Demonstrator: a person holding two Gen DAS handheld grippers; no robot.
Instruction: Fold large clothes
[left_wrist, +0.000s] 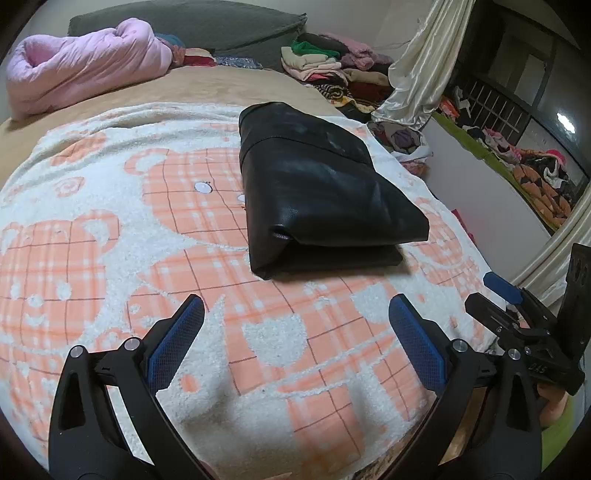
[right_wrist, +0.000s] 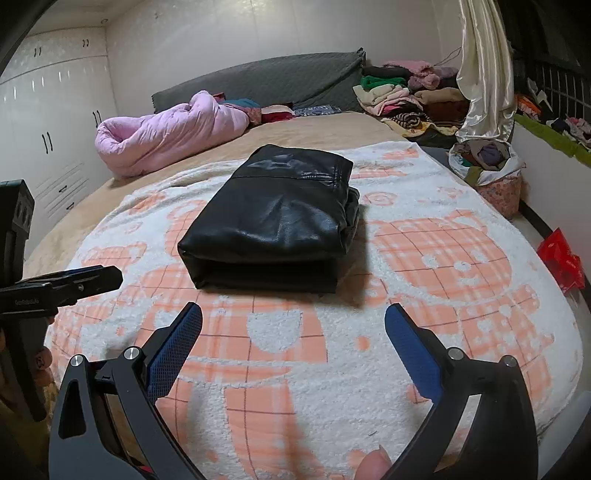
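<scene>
white wardrobe (right_wrist: 55, 122) | grey headboard (right_wrist: 273, 79) | cream curtain (right_wrist: 484, 74)

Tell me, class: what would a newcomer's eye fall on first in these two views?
A folded black leather garment lies alone in the middle of the peach-and-white bear blanket. Both the left gripper and right gripper hover open and empty just short of it. A pink quilt lies bundled behind, near the headboard.

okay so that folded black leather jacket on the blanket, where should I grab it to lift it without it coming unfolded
Probably at the near folded edge of the black leather jacket, coming in low from the front with the open right gripper. That edge is a closed, rounded fold stacking the layers; the right side shows loose layer ends. The open left gripper could pinch the same edge at its left corner.
</scene>
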